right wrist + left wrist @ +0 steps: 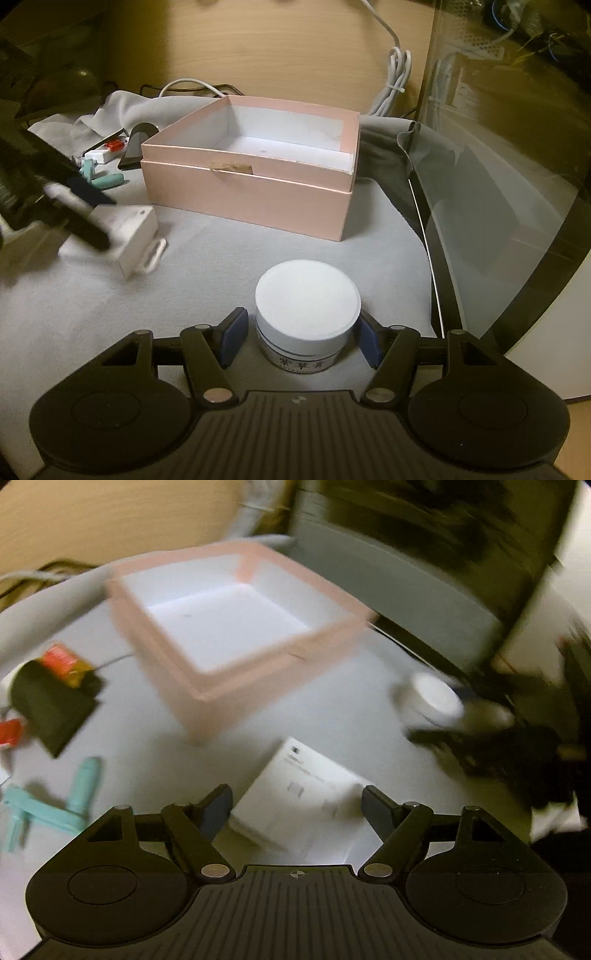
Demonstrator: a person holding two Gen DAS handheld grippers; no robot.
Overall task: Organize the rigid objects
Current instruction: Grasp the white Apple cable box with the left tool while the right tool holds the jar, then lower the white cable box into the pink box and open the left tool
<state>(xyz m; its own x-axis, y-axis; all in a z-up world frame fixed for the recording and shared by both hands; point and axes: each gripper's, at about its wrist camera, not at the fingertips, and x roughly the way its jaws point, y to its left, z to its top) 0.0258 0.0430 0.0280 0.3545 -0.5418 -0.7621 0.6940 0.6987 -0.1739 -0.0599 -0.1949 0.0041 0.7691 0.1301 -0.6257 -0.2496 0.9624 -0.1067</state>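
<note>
An open pink box (pixel 255 184) with a white inside stands on the grey cloth; it also shows blurred in the left wrist view (pixel 229 627). A round white jar (pixel 306 306) sits between the fingers of my right gripper (pixel 301 338), which is open, pads close to its sides. My left gripper (pixel 297 808) is open just above a flat white box (pixel 299 797). In the right wrist view the left gripper (pixel 85 218) hangs over that white box (pixel 129 229). The jar also shows in the left wrist view (pixel 436 698).
Teal plastic pieces (pixel 55 805), a black object (pixel 51 701) and red-orange items (pixel 59 661) lie at the left. White cables (pixel 395 74) hang at the wooden back wall. A curved glass panel (pixel 498 166) stands at the right.
</note>
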